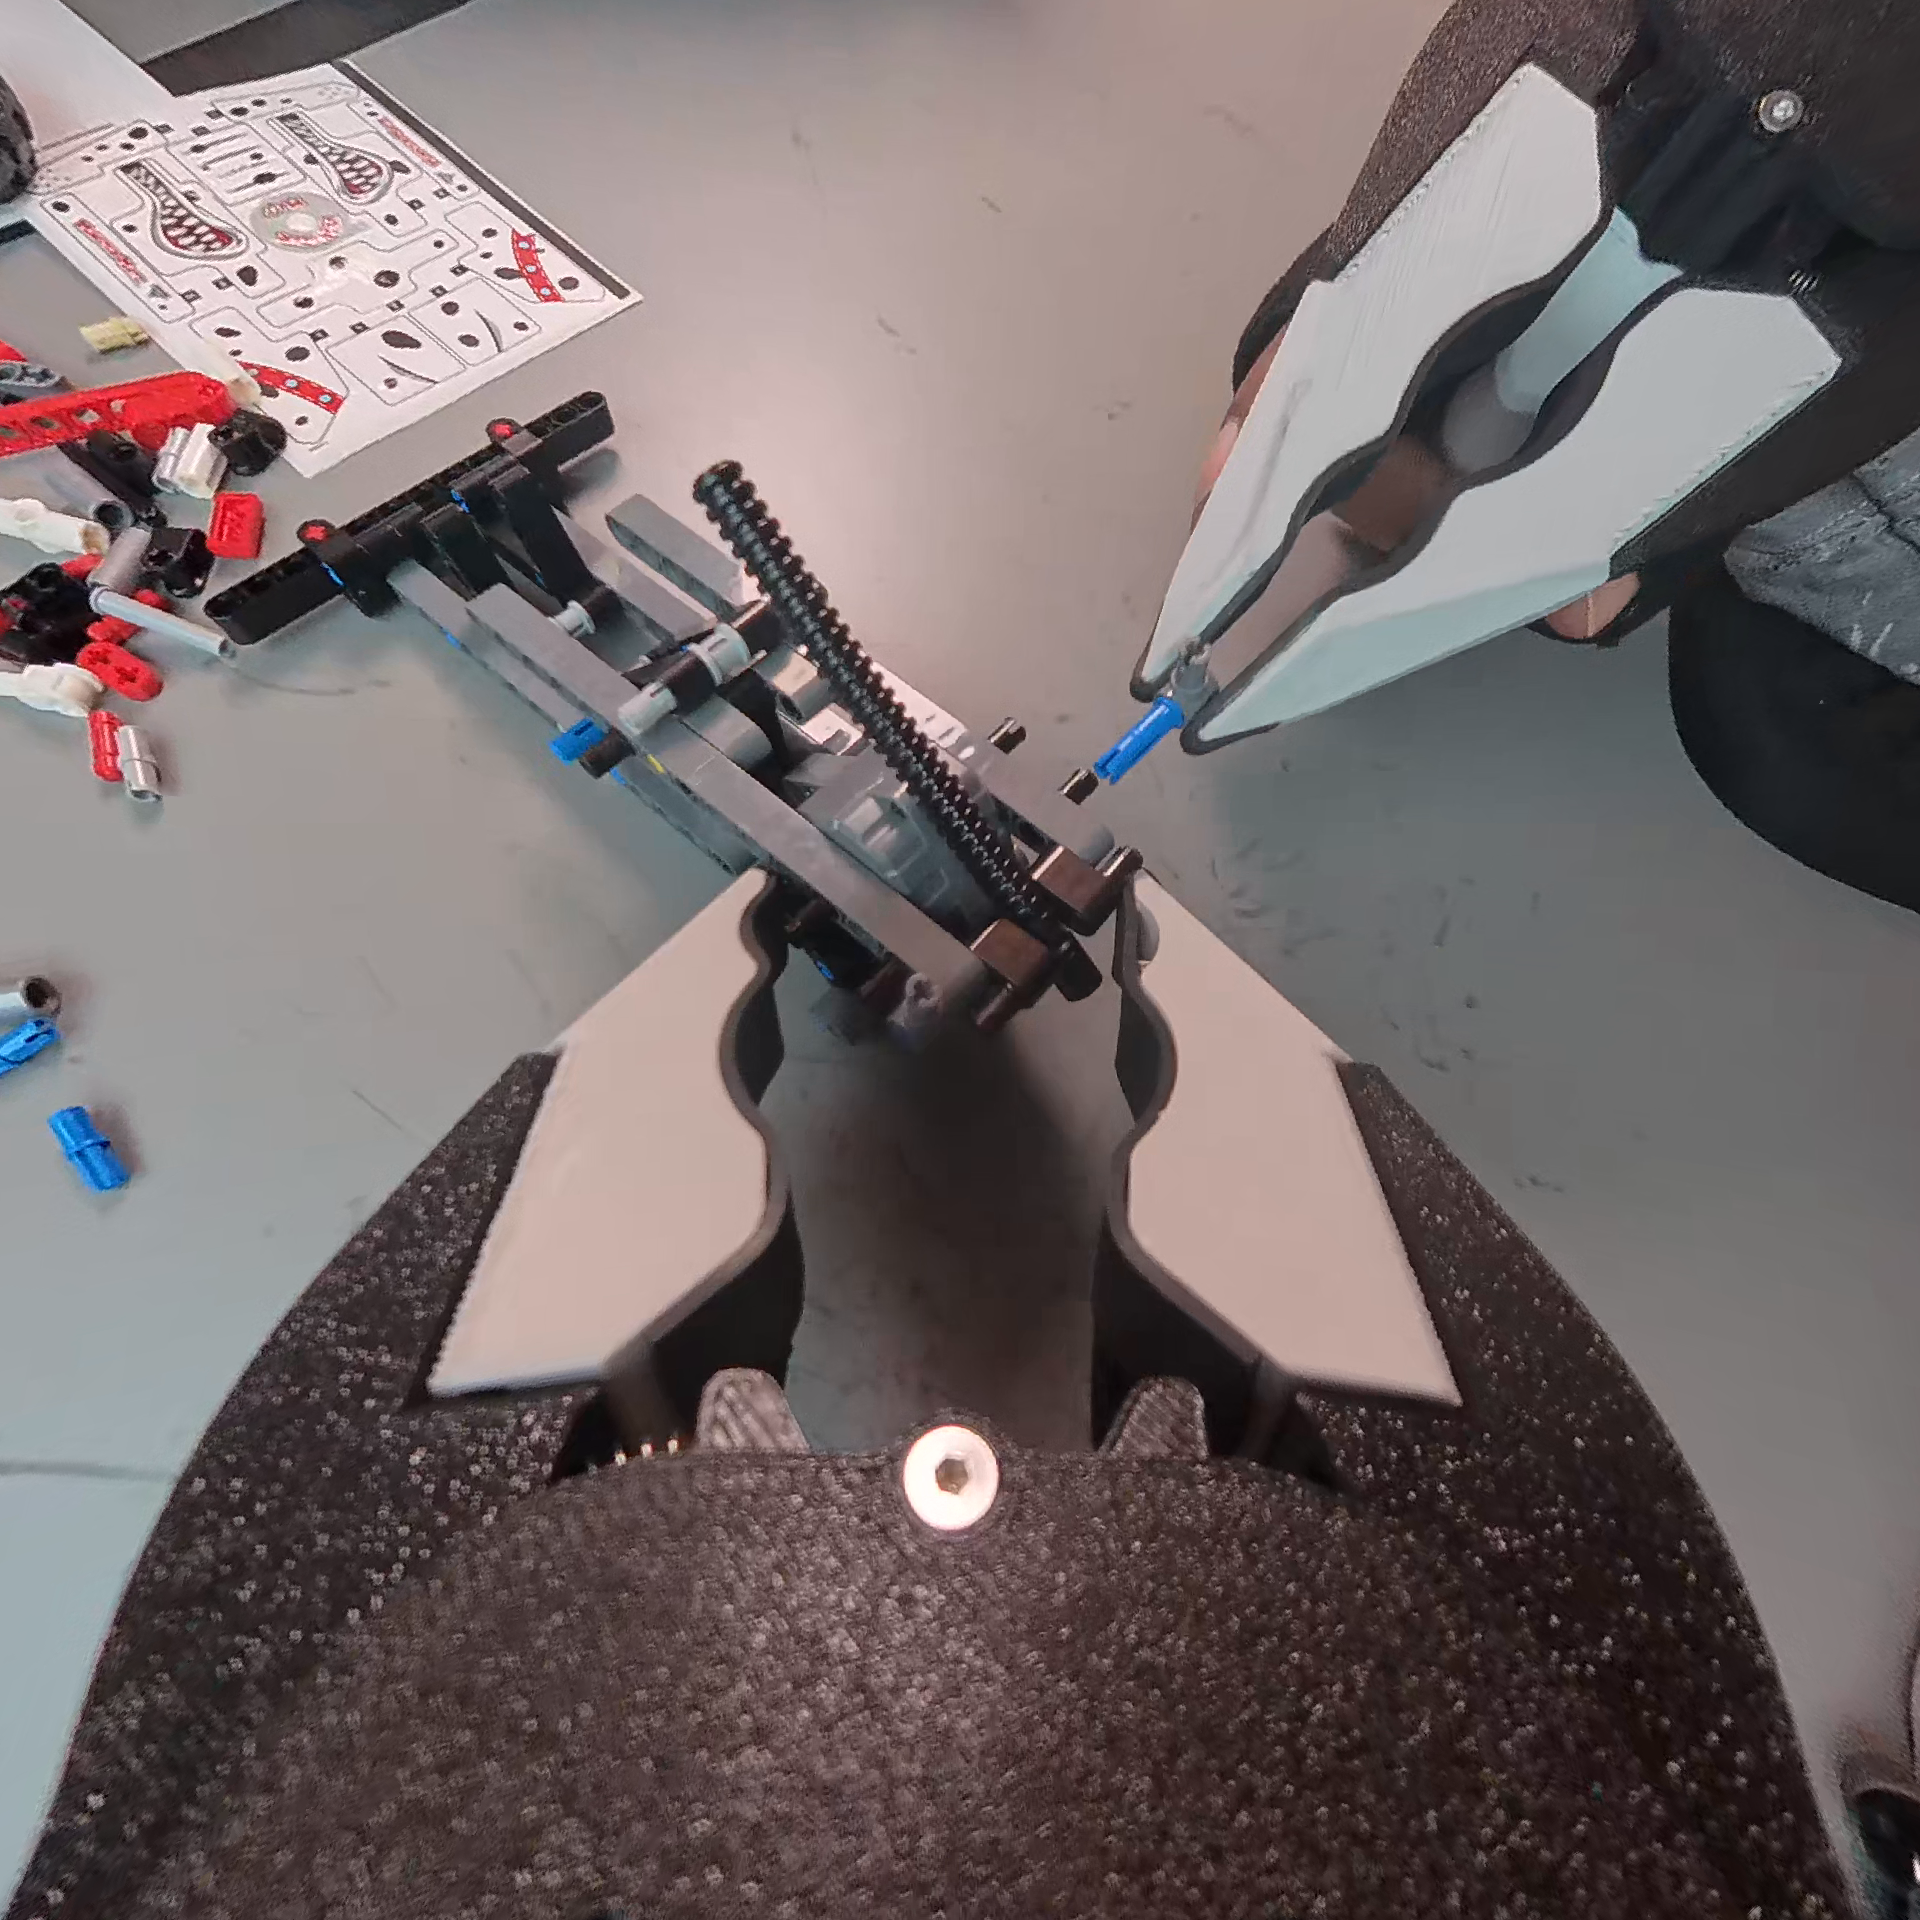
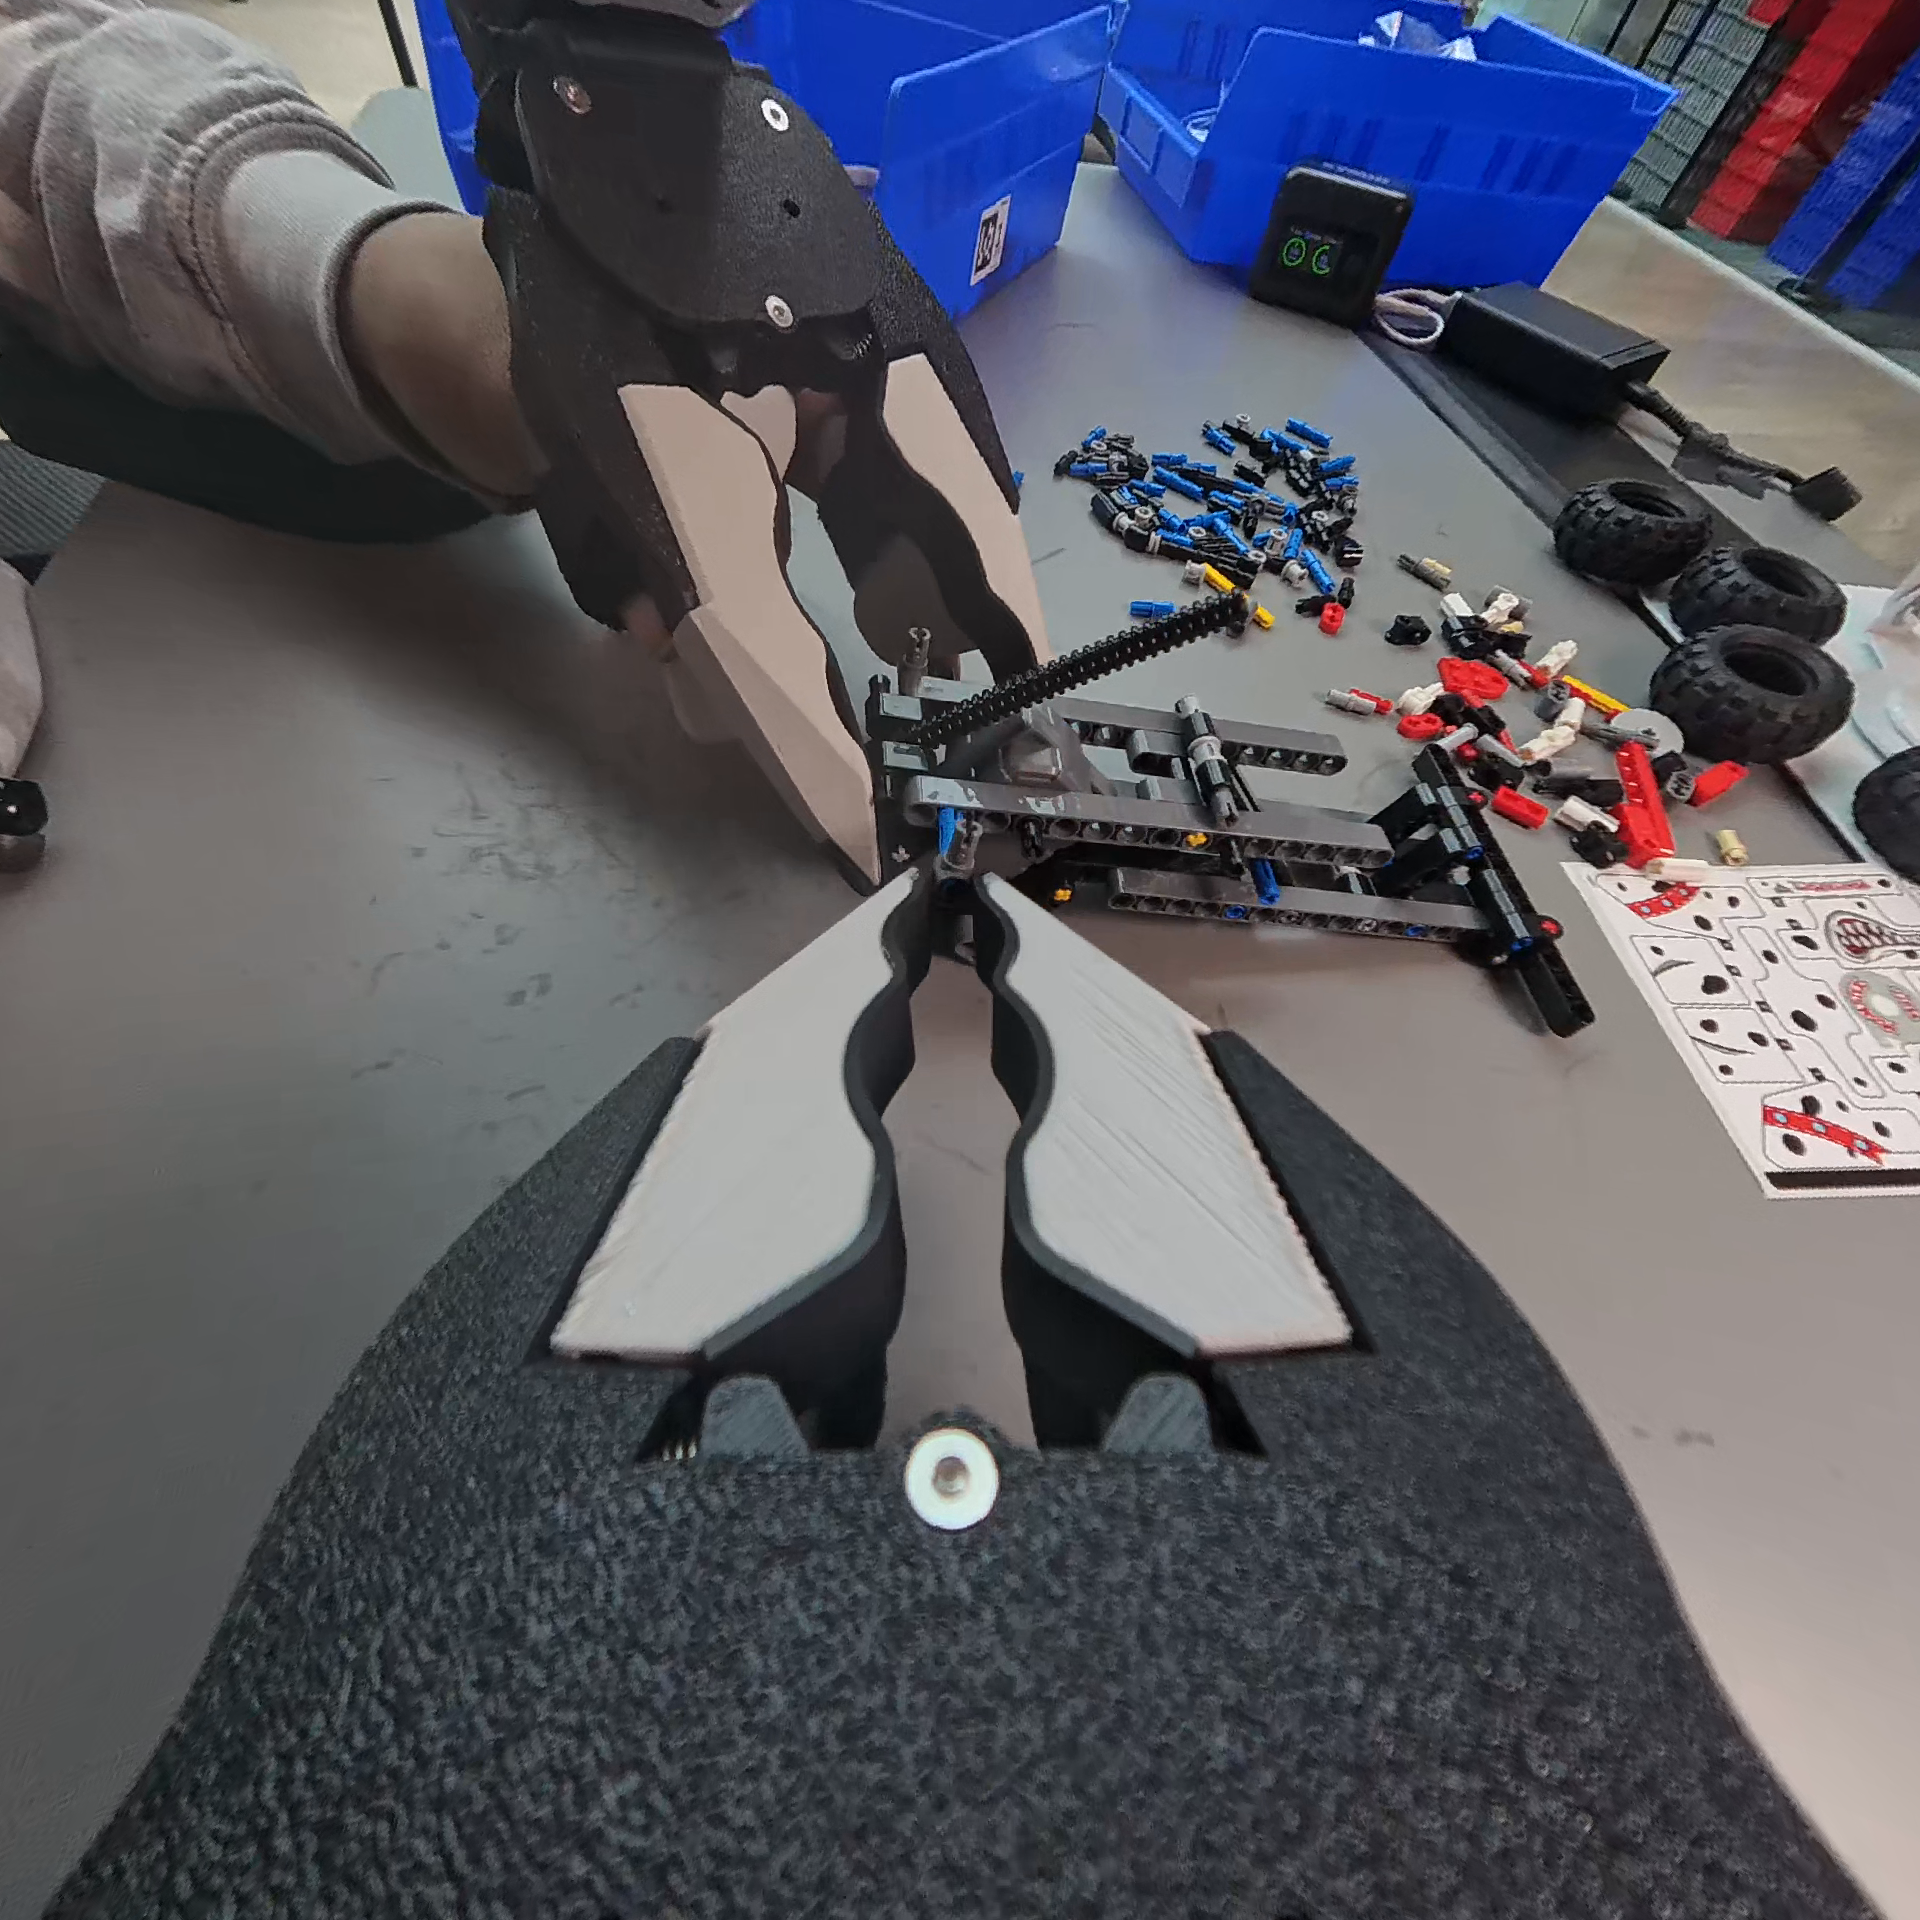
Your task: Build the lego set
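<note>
Each gripper has a rough, speckled black printed body, a silver hex-socket screw at its centre, and two pale grey wedge-shaped fingers edged with wavy black liners. The left gripper (image 1: 940, 914) and right gripper (image 2: 948, 894) match. At 10 o'clock in the right wrist view, a grey ribbed sleeve (image 2: 156, 197) covers the person's forearm.

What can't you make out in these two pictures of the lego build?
- Left wrist view: the near end of the lego frame lies between the left gripper fingers, which cover where they touch it.
- Right wrist view: the blue pin in the right gripper crowds the frame; whether it is seated cannot be told.
- Right wrist view: a tire is cut off by the right edge.
</note>
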Available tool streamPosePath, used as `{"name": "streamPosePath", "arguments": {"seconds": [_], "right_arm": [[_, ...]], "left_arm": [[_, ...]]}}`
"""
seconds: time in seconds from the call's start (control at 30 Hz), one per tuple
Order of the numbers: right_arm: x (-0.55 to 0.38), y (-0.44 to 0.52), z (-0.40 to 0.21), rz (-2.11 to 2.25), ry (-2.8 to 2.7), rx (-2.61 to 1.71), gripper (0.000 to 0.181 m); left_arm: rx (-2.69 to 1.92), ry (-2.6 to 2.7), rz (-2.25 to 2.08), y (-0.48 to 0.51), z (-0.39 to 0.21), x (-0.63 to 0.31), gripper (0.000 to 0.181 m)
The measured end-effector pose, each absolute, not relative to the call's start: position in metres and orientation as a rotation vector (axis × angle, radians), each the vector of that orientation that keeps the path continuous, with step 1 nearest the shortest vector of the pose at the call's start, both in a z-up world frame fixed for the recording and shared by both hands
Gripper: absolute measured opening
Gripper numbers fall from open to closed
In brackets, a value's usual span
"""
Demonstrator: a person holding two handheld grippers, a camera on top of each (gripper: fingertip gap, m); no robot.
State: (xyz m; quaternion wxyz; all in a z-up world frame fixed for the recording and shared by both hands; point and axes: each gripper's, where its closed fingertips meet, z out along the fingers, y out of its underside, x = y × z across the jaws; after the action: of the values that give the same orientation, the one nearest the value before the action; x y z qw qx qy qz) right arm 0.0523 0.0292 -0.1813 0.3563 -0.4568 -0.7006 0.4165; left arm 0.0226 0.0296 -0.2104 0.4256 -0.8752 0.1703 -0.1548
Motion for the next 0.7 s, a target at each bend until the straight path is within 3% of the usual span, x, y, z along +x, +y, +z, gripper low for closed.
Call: {"name": "streamPosePath", "arguments": {"seconds": [0.57,0.7], "right_arm": [[0.0443,0.0258,-0.1896,1.034,-1.847,-1.209,0.007],[0.0444,0.0261,-0.1885,1.039,-1.84,-1.204,0.006]], "left_arm": [[-2.178,0.4,-0.388,0.0319,-0.2104,0.02,0.065],[-2.178,0.438,-0.461,0.0281,-0.2087,0.024,0.078]]}}
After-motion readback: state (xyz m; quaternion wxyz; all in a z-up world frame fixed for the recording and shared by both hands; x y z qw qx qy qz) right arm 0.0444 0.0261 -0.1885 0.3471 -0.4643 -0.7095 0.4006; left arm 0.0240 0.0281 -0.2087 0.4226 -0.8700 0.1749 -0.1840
